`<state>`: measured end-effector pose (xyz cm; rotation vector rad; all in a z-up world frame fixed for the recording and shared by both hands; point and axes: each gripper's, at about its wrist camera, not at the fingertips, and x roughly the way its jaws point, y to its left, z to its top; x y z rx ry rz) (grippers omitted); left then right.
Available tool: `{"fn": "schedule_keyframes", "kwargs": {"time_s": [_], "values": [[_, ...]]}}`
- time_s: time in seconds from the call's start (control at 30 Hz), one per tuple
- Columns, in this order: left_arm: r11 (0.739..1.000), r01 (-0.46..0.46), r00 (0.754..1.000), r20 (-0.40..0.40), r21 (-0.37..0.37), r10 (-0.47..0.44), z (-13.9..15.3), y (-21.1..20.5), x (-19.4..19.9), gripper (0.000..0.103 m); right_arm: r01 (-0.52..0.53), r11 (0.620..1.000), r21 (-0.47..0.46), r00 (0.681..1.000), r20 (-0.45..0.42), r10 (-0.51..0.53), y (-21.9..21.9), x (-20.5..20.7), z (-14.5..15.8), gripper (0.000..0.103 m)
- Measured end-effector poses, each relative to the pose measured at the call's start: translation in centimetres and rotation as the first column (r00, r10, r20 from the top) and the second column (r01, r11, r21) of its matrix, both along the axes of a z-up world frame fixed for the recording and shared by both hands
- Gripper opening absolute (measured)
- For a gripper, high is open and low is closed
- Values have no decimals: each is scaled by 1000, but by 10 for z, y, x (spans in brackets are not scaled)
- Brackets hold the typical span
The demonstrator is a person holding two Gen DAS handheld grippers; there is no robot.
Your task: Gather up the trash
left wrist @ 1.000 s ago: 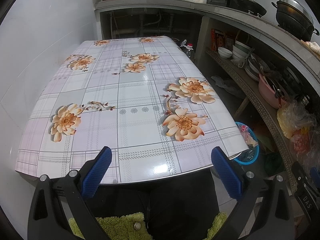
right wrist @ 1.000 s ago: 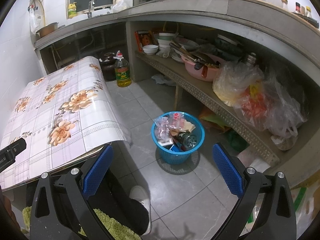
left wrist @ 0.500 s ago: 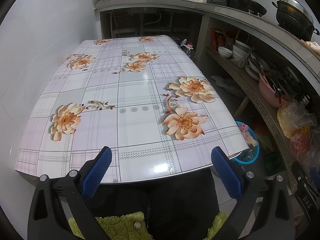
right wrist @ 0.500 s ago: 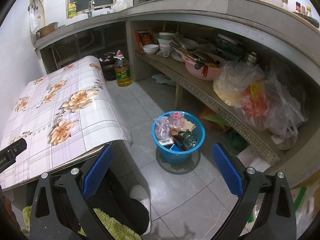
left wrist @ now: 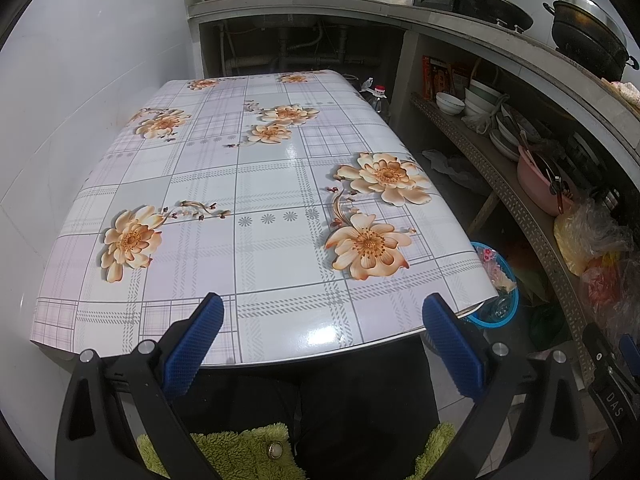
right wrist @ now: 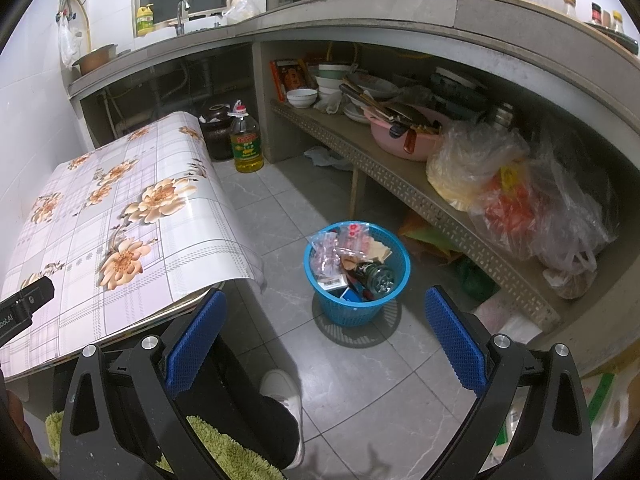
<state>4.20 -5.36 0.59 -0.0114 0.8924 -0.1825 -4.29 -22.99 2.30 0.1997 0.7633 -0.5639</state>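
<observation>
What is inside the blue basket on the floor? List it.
The blue basket holds clear plastic wrappers, a dark bottle and paper scraps; whatever lies beneath them is covered.

Even overhead light; white glare on the glossy desk (left wrist: 320, 332) near 6 o'clock. Sharp centres, fisheye bending and black vignette at all edges; under-counter recesses dim.

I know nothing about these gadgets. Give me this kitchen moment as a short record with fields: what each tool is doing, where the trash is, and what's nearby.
left gripper: open, holding nothing, facing the table
right gripper: open, holding nothing, facing the floor
table: flowered cloth, nothing lying on it
blue basket: on the tiled floor beside the table, filled with wrappers and a dark bottle
oil bottle: upright on the floor by the table's far end
pink basin: on the lower shelf, utensils inside
</observation>
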Motion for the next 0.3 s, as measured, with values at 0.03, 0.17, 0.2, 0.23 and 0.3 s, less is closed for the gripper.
{"fn": "schedule_keyframes", "kwargs": {"time_s": [0.03,0.17,0.2,0.23,0.3], "values": [[1000,-1,1000,0,-1,1,0,-1,0,97,0,1000,0,1000,0,0,-1,0,0,95],[1000,-4,1000,-5,-3,4,-2,-2,-2,97,0,1000,0,1000,0,0,-1,0,0,95],[1000,-5,1000,-5,-4,5,-3,-1,-2,97,-1,1000,2,1000,0,1,-1,0,0,95],[1000,-5,1000,-6,-4,5,-3,-1,-2,97,0,1000,3,1000,0,0,-1,0,0,95],[1000,-3,1000,-6,-3,3,-3,-1,-2,97,0,1000,1,1000,0,0,0,0,0,95]]}}
